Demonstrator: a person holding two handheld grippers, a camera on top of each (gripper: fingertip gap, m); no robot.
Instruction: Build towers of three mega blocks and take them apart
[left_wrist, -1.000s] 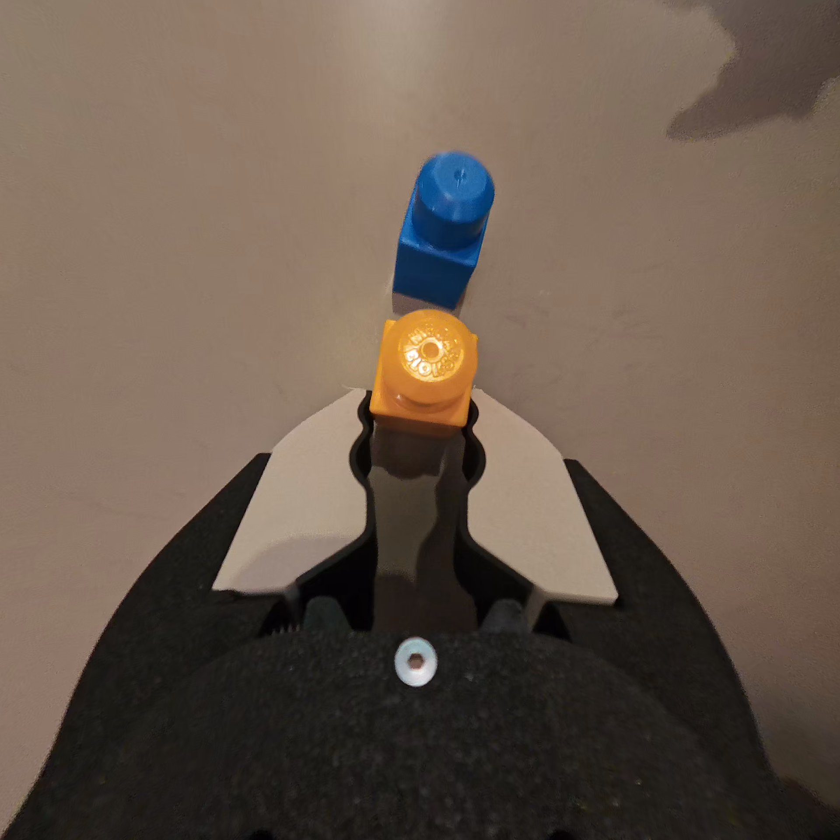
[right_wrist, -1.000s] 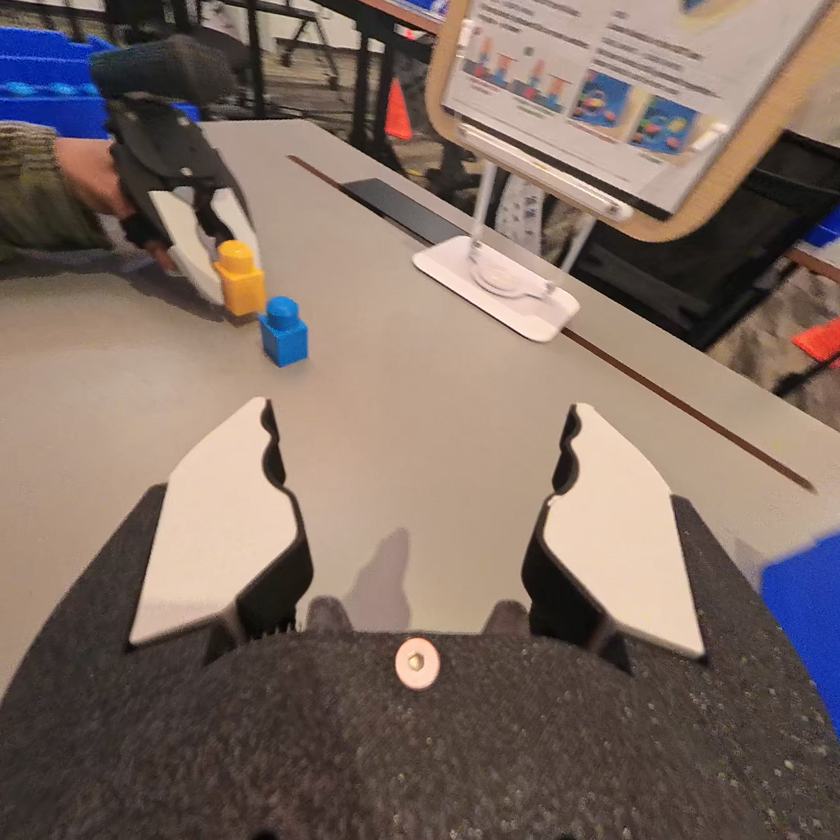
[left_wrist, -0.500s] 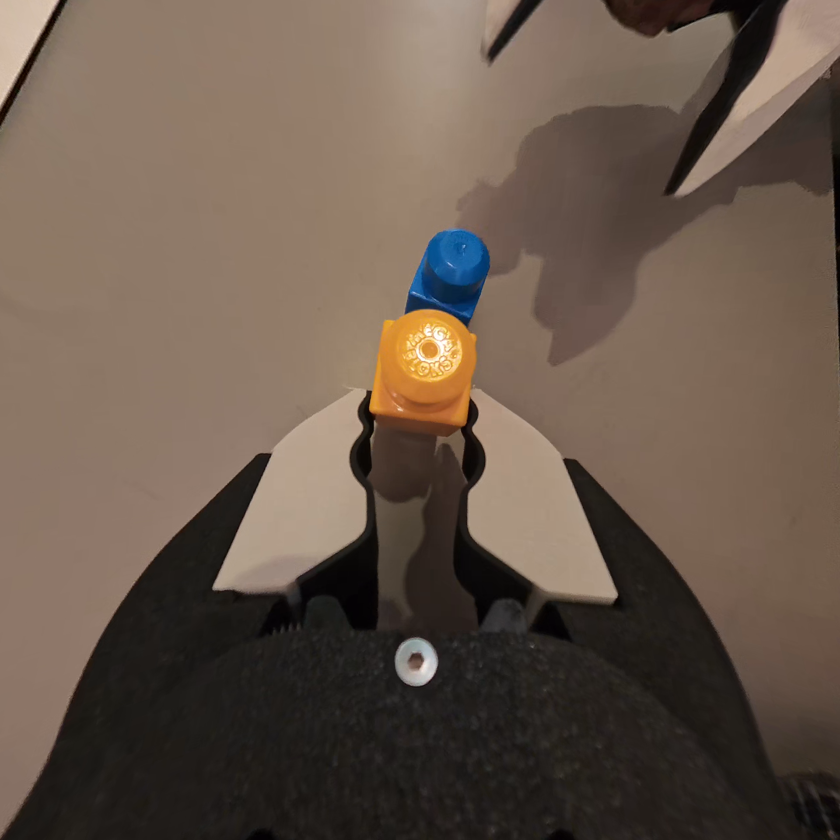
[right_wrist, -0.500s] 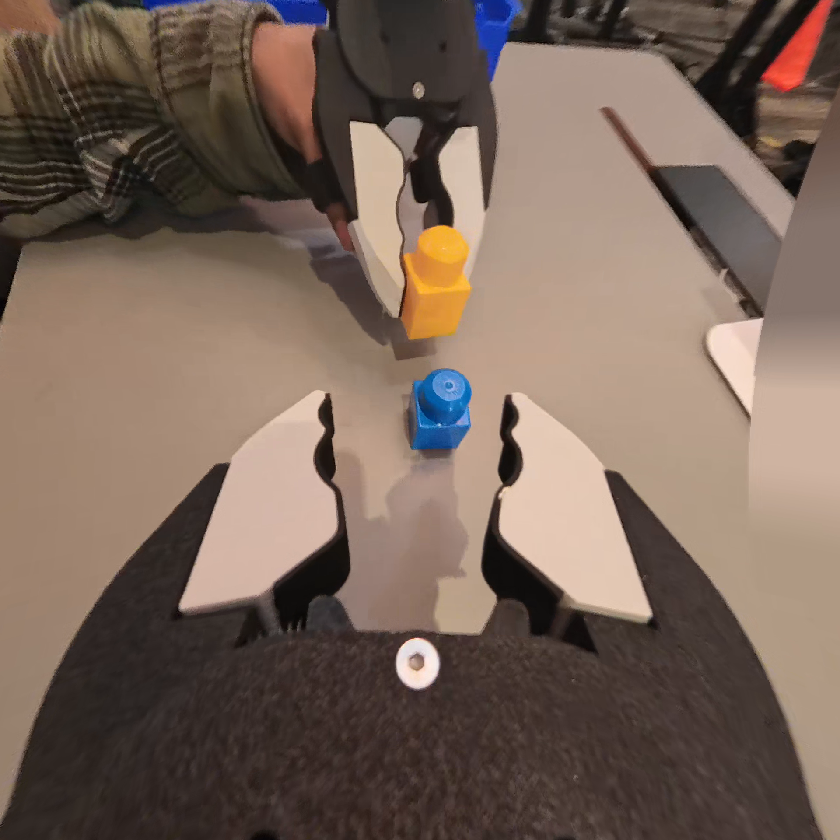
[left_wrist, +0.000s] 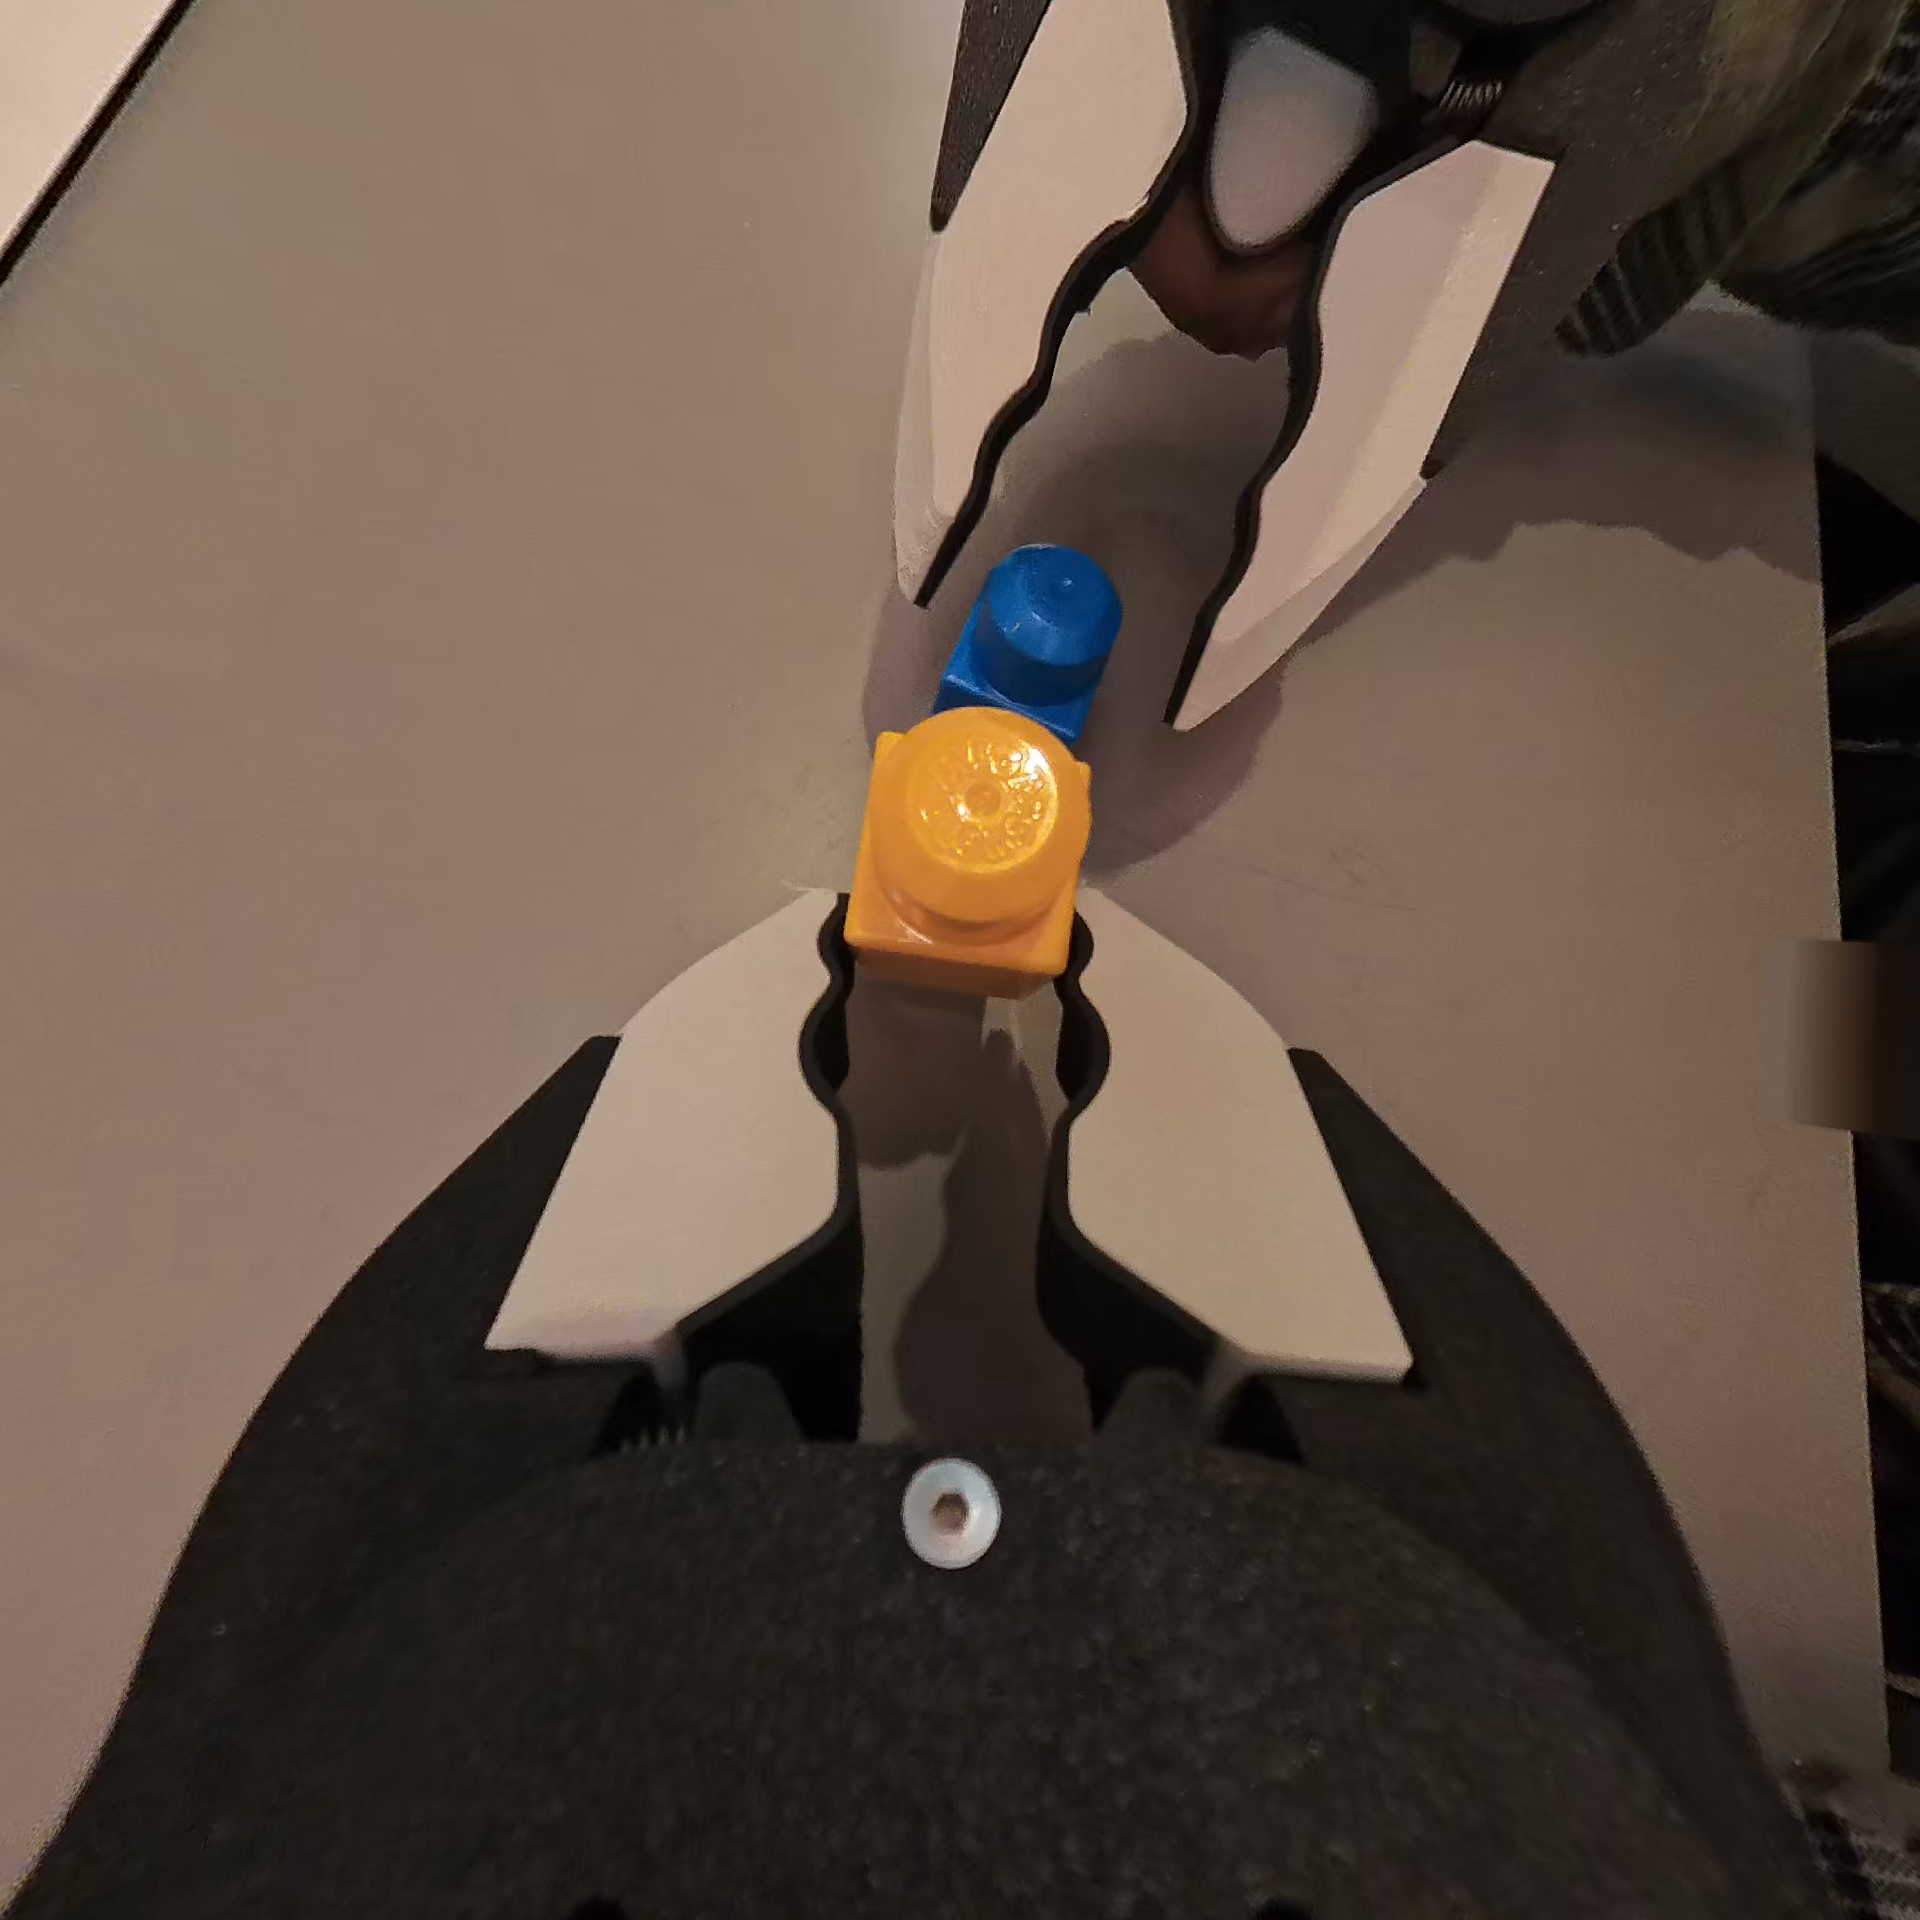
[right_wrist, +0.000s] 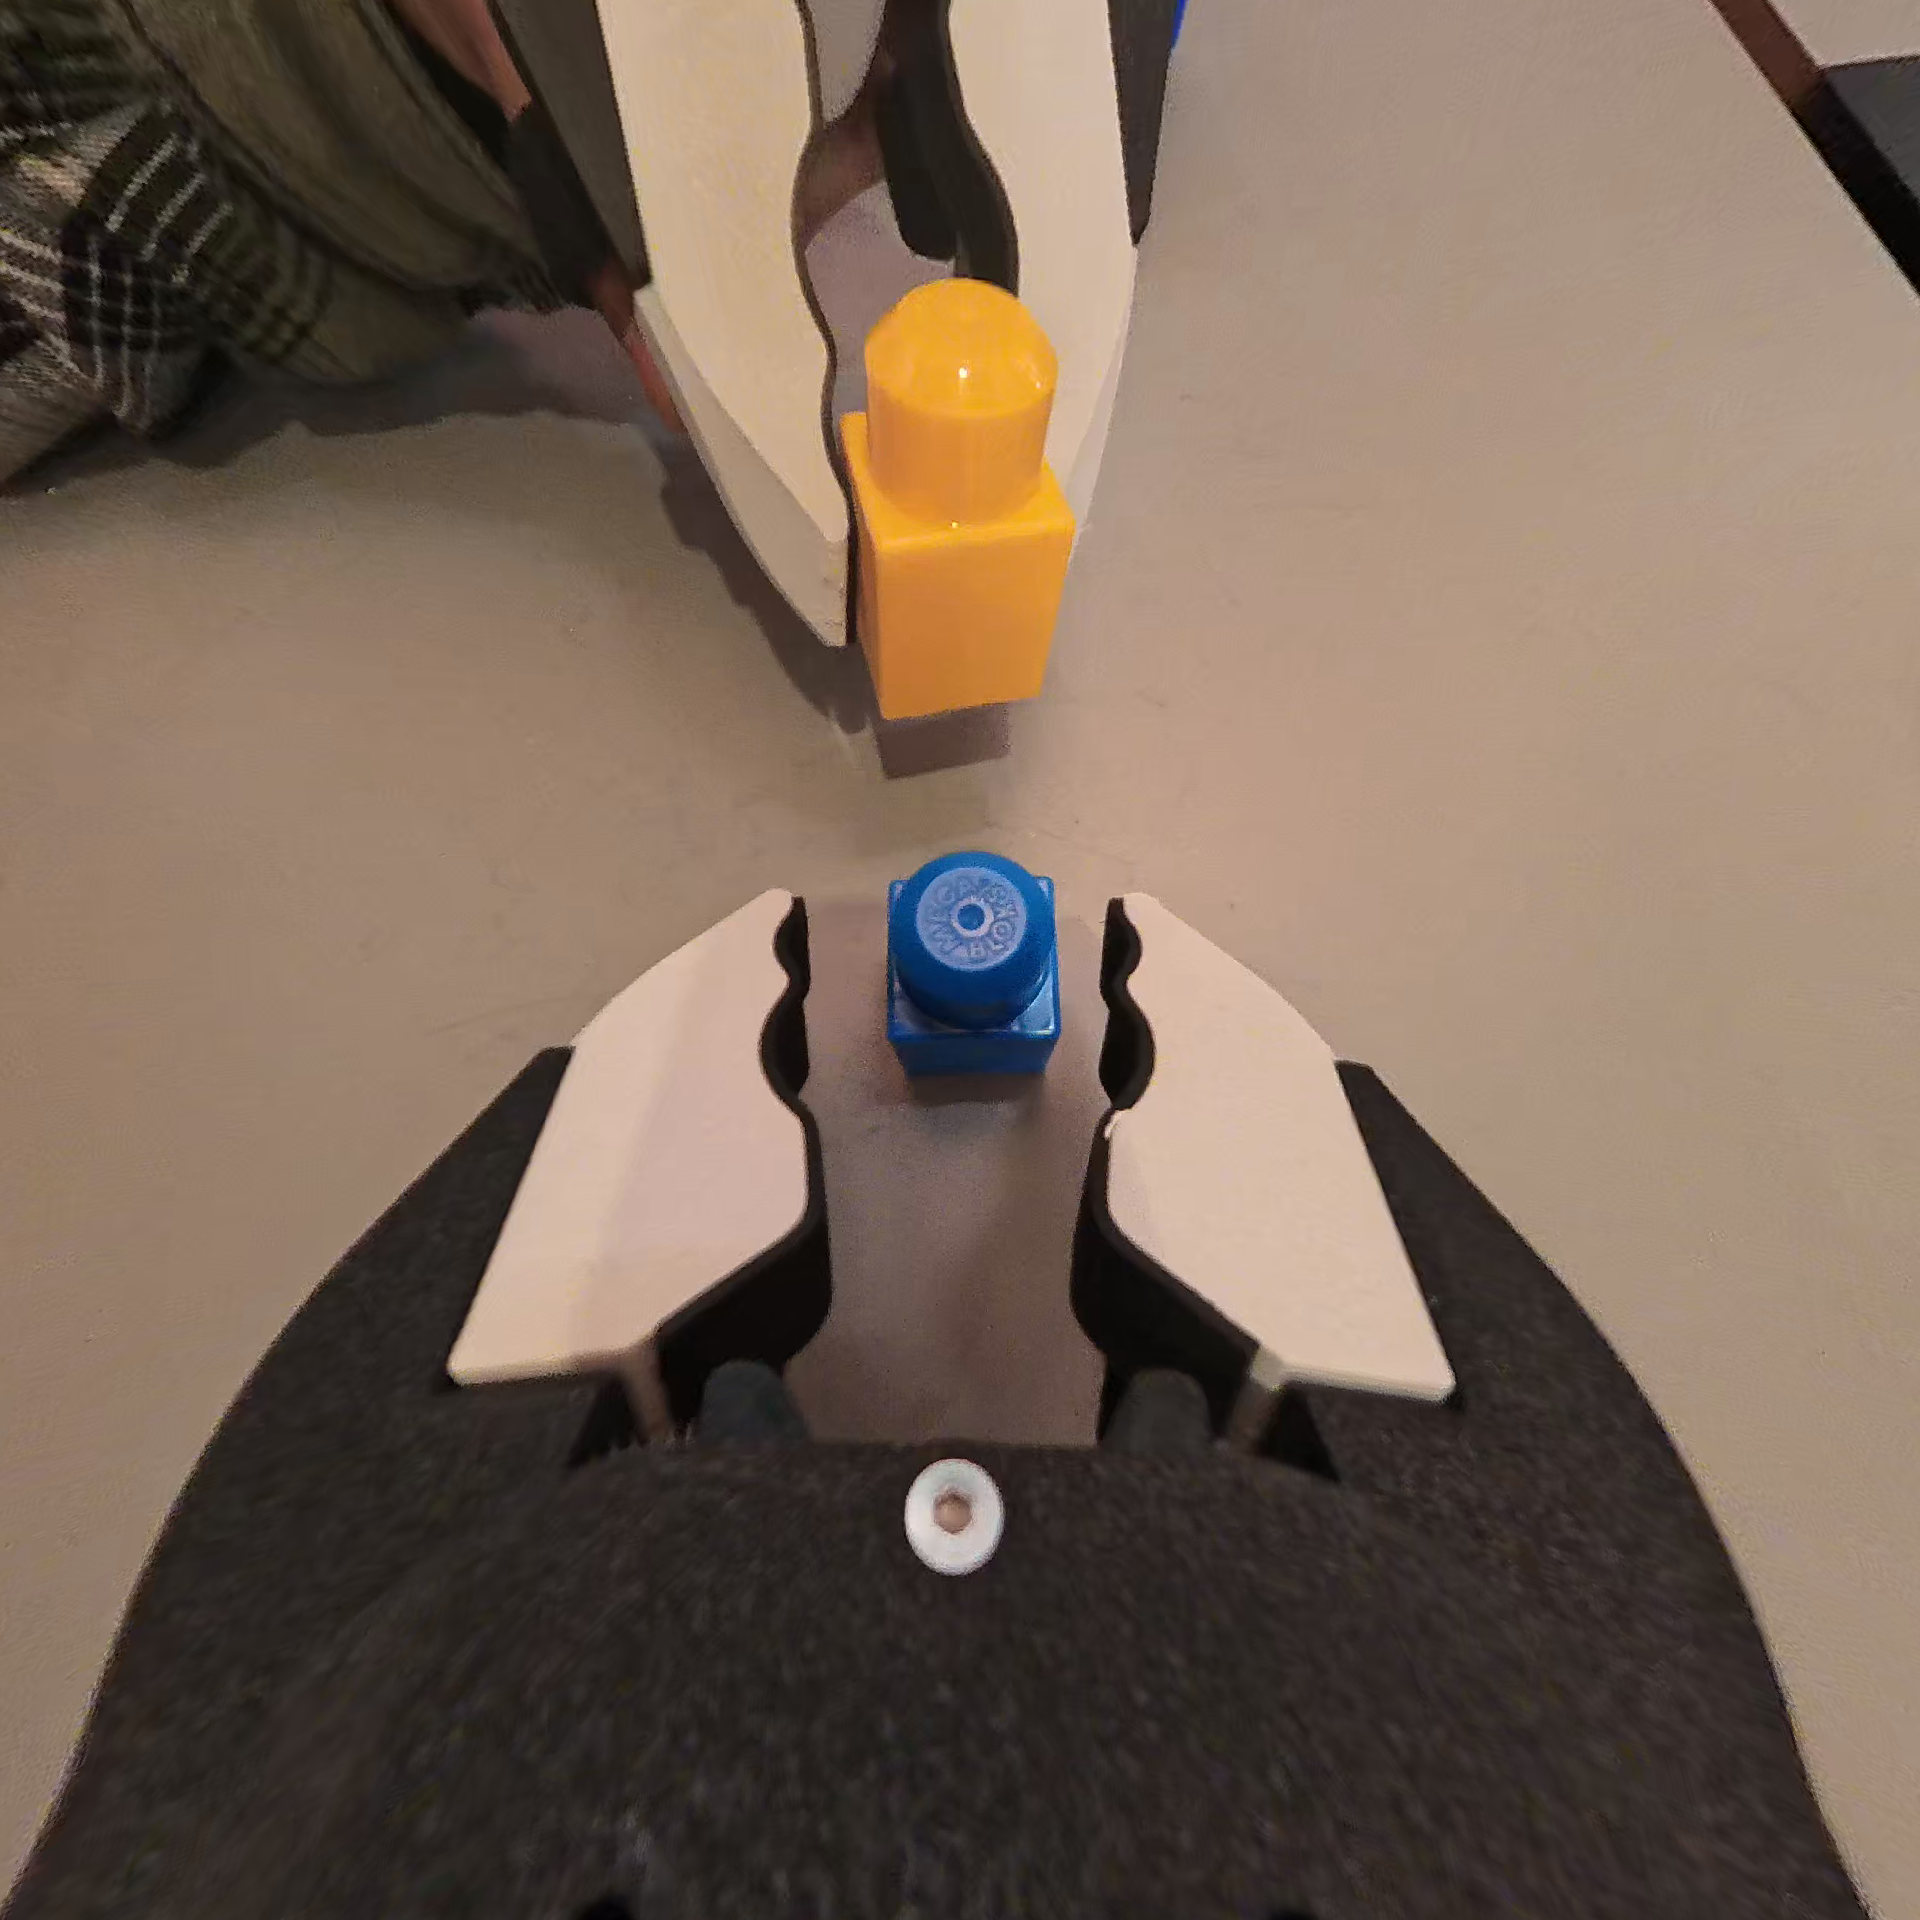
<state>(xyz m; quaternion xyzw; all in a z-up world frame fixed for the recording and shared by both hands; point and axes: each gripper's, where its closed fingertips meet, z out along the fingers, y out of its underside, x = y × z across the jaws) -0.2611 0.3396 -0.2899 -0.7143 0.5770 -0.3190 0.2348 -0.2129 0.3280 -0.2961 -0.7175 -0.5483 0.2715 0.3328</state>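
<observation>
A blue mega block (right_wrist: 971, 977) stands upright on the grey table (right_wrist: 312, 831). My right gripper (right_wrist: 951, 909) is open with one finger on each side of the block, a small gap on both sides. My left gripper (left_wrist: 956, 914) is shut on an orange block (left_wrist: 966, 862) and holds it upright, just above the table and just beyond the blue block (left_wrist: 1039, 644). The right wrist view shows the orange block (right_wrist: 961, 582) in the left gripper's fingers (right_wrist: 769, 436). The left wrist view shows the right gripper's fingers (left_wrist: 945, 416) astride the blue block.
A person's plaid sleeve (right_wrist: 156, 260) lies on the table behind the left gripper. A dark strip (right_wrist: 1870, 135) runs at the table's far right corner. The table's edge (left_wrist: 1829, 727) is close on the right in the left wrist view.
My right gripper has swung round, come forward and down, and narrowed until its fingers straddle the blue block. My left gripper still holds the orange block near the blue one.
</observation>
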